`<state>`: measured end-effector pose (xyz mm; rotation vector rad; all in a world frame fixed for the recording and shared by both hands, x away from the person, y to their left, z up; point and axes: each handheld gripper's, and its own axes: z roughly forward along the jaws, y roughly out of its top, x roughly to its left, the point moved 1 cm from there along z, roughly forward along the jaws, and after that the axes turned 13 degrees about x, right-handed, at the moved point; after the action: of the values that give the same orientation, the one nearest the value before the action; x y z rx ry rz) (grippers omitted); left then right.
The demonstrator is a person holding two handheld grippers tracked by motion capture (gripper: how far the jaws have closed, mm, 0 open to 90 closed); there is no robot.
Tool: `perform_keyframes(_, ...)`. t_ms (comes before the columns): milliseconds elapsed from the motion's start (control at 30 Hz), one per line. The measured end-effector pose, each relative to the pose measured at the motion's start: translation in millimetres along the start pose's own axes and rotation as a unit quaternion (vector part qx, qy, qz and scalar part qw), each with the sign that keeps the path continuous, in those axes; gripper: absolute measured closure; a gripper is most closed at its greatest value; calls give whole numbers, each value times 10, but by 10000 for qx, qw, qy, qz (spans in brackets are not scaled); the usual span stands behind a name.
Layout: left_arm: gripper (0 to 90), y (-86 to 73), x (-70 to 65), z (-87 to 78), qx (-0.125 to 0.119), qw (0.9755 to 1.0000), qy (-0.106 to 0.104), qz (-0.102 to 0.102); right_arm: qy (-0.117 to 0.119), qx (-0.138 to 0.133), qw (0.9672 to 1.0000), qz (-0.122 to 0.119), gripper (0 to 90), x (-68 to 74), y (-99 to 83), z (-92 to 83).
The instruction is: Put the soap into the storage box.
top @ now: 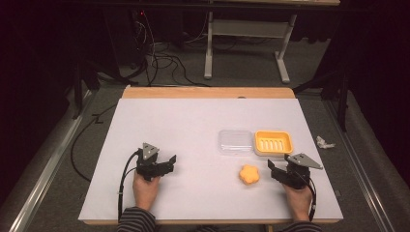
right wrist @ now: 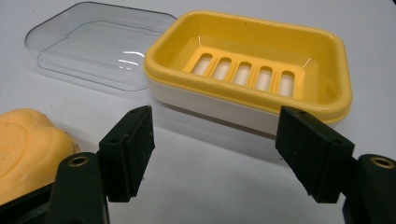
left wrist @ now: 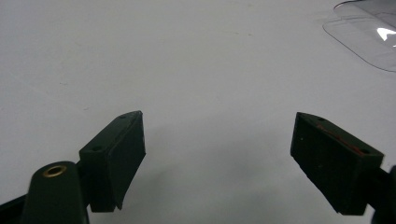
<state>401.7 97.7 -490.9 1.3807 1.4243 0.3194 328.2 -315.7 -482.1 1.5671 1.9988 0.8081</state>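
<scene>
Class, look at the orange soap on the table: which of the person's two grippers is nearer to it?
The right gripper. It sits just to the right of the orange soap, fingers open. The left gripper is well off to the soap's left, across bare table, also open.

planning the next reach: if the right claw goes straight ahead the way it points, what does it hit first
Most likely the yellow soap dish: it lies right ahead of the open right claw, its near wall facing the jaws. The orange soap sits off to one side, though depth is uncertain.

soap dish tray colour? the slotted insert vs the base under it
Slotted insert is yellow; base beneath is white. Clearest in the right gripper view.
</scene>
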Motion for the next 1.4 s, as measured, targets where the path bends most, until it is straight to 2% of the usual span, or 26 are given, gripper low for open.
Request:
perform_keyframes(367, 185, -1, -1, 1, -3, 10000, 0, 4, -92, 70, 9999, -81, 279, 25, 5, 14)
perform_keyframes(600, 186, 9, 9, 7, 6, 10000, -7, -75, -198, 62, 9998, -76, 187, 30, 6, 12)
perform_keyframes(667, 186, 10, 11, 5, 17, 10000, -9, -72, -187, 61, 9998, -12, 178, 29, 5, 10)
perform_keyframes(867, 186, 11, 12, 7, 25, 10000, -4, -74, -211, 91, 9997, -37, 182, 33, 11, 19)
perform_keyframes(1000, 185, 17, 12, 7, -4, 9999, -33, -136, -169, 119, 9998, -12, 195, 28, 15, 20)
perform_keyframes(1133, 183, 16, 14, 1, 11, 9999, -39, -107, -191, 166, 9996, -129, 201, 41, 24, 27)
perform_keyframes(1300, 183, 14, 14, -3, 36, 9999, -65, -86, -132, 286, 9994, -138, 200, 56, 16, 12)
perform_keyframes(1400, 181, 16, 13, -7, 9, 9999, -93, -116, -36, 175, 9997, -160, 202, 79, 1, -29)
